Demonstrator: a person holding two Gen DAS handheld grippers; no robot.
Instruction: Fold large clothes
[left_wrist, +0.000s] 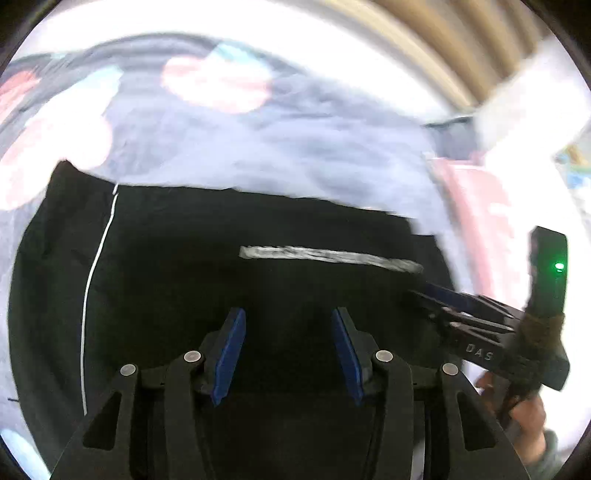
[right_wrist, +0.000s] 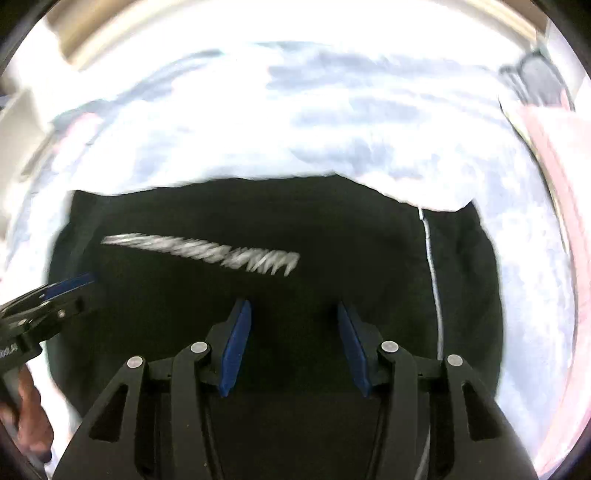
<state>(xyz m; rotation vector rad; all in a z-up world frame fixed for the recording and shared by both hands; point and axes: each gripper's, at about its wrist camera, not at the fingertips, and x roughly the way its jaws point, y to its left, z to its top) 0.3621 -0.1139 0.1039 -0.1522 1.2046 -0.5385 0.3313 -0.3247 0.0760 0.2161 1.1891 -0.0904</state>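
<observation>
A black garment (left_wrist: 229, 229) with a thin white stripe and white lettering lies spread on a pale bedsheet (left_wrist: 258, 140); it also fills the right wrist view (right_wrist: 332, 229). My left gripper (left_wrist: 288, 317) is open and empty, hovering over the black cloth. My right gripper (right_wrist: 293, 314) is open and empty over the same cloth. The right gripper shows at the right of the left wrist view (left_wrist: 436, 295), and the left gripper at the left of the right wrist view (right_wrist: 77, 282). The frames are motion-blurred.
The sheet carries red and pale blue round prints (left_wrist: 218, 81). A pink cloth (left_wrist: 484, 206) lies at the bed's right side and shows in the right wrist view (right_wrist: 554, 155). A striped curtain or wall (left_wrist: 450, 40) stands behind.
</observation>
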